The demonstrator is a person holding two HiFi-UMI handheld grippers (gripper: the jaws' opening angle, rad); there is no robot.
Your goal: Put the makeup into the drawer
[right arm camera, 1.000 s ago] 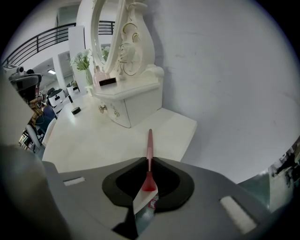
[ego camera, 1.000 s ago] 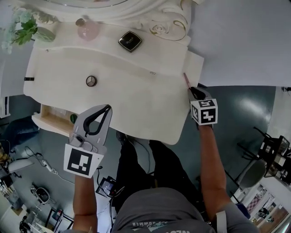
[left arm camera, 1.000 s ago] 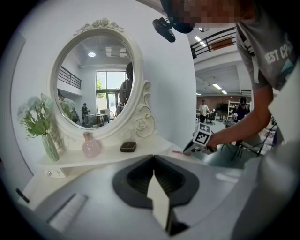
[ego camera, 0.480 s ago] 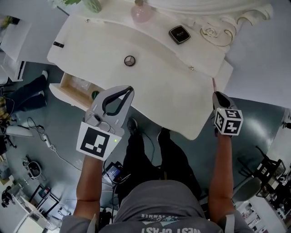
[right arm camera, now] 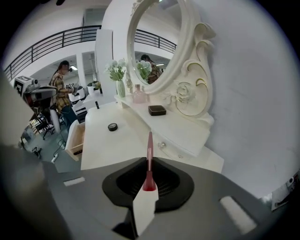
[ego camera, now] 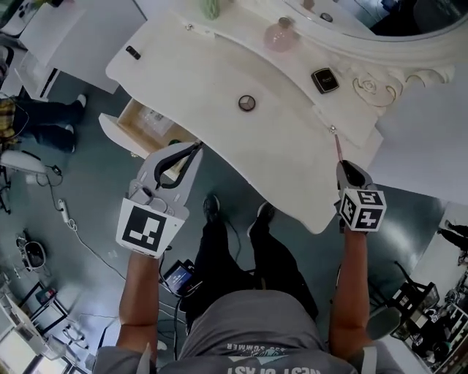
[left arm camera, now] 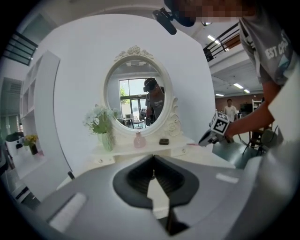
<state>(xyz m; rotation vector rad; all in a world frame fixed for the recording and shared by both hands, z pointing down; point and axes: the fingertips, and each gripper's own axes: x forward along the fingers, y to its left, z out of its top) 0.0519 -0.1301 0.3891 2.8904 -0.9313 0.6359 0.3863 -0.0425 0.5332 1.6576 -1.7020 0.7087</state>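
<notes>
**Pencil up, drawer open on the far side**

Over the last second both grippers rise from the table (ego camera: 212, 69). The right gripper (ego camera: 342, 167) stays clamped on one pink pencil (ego camera: 338, 147), now clear of the table's right end. The left gripper (ego camera: 196, 147) is closed on nothing beside the one open drawer (ego camera: 143, 121) at the left. So the pick looks done, and the carry across to the drawer remains. Left on the table: one round compact (ego camera: 247, 103), one black case (ego camera: 325, 80), one pink bottle (ego camera: 280, 34) and one vase (ego camera: 210, 7).
</notes>
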